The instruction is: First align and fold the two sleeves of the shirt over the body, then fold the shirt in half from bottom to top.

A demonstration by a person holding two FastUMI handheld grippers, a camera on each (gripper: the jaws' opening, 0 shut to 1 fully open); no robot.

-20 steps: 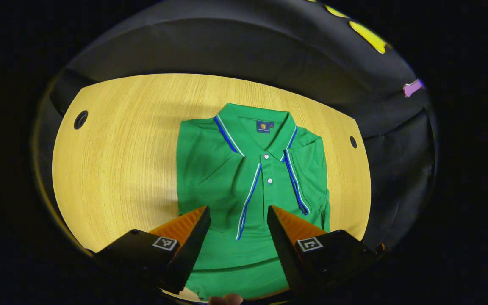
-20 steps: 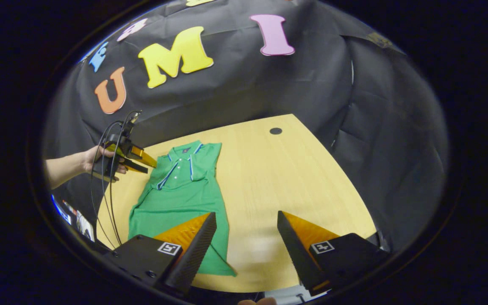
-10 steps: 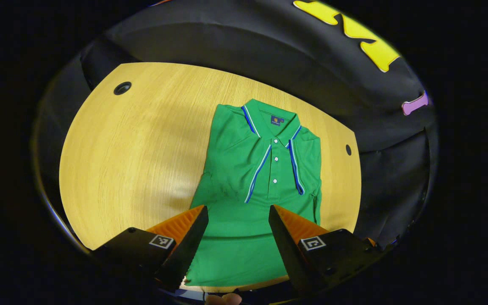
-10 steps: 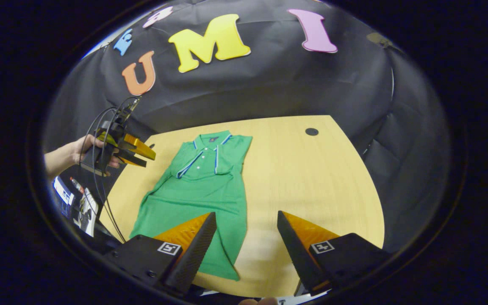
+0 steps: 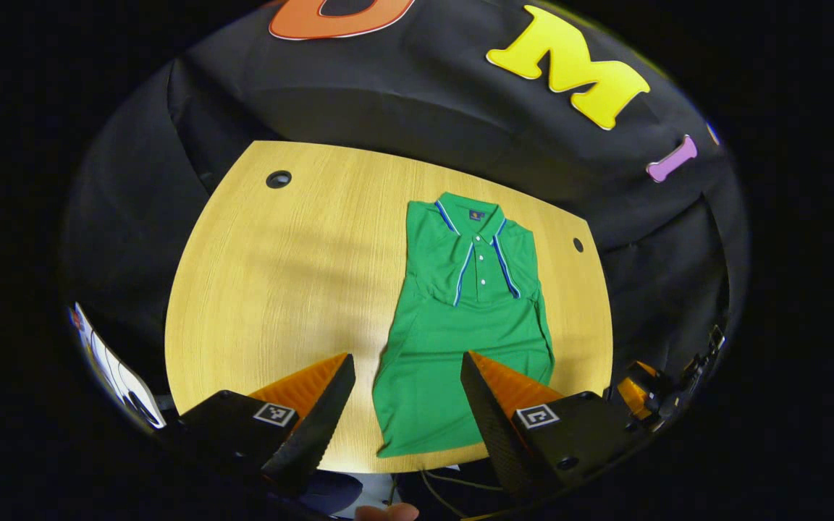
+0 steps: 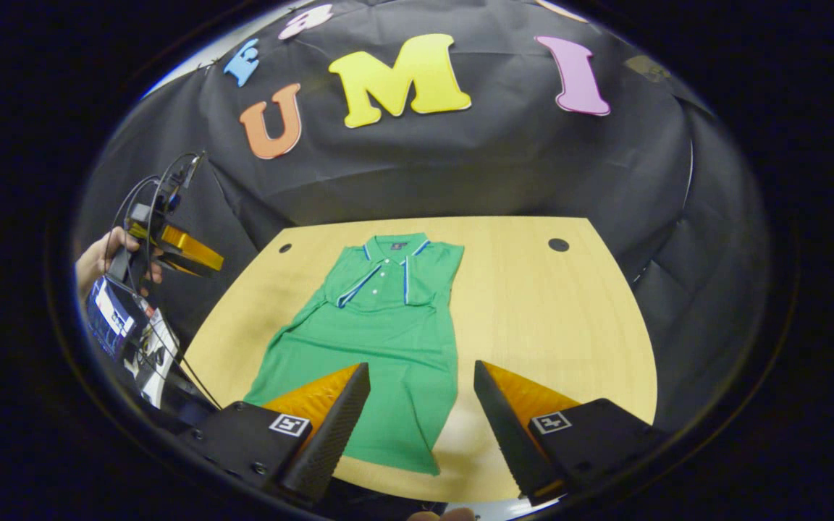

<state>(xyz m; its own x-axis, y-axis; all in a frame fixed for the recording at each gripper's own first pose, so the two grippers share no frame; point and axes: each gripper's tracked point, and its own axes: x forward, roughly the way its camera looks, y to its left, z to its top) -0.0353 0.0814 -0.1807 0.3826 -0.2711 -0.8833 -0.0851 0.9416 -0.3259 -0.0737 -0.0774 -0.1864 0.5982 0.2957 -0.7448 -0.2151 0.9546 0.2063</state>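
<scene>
Green knit, the shirt [image 5: 471, 329] lies flat and face up on the pale wood tabletop [image 5: 279, 289], collar toward the far edge and hem close to the near edge, nearer the right side in the left gripper view. Both sleeves already sit folded in over the body, so it reads as a narrow strip, which leaves the bottom-to-top fold as the step in hand. The left claw [image 5: 406, 369] hovers spread and empty above the near edge, its fingers straddling the hem, likely so it can drop onto that edge. In the right gripper view it is held in a hand off the tabletop's left side. The right claw [image 6: 422, 380] also hangs spread and empty over the hem's right corner, touching nothing.
</scene>
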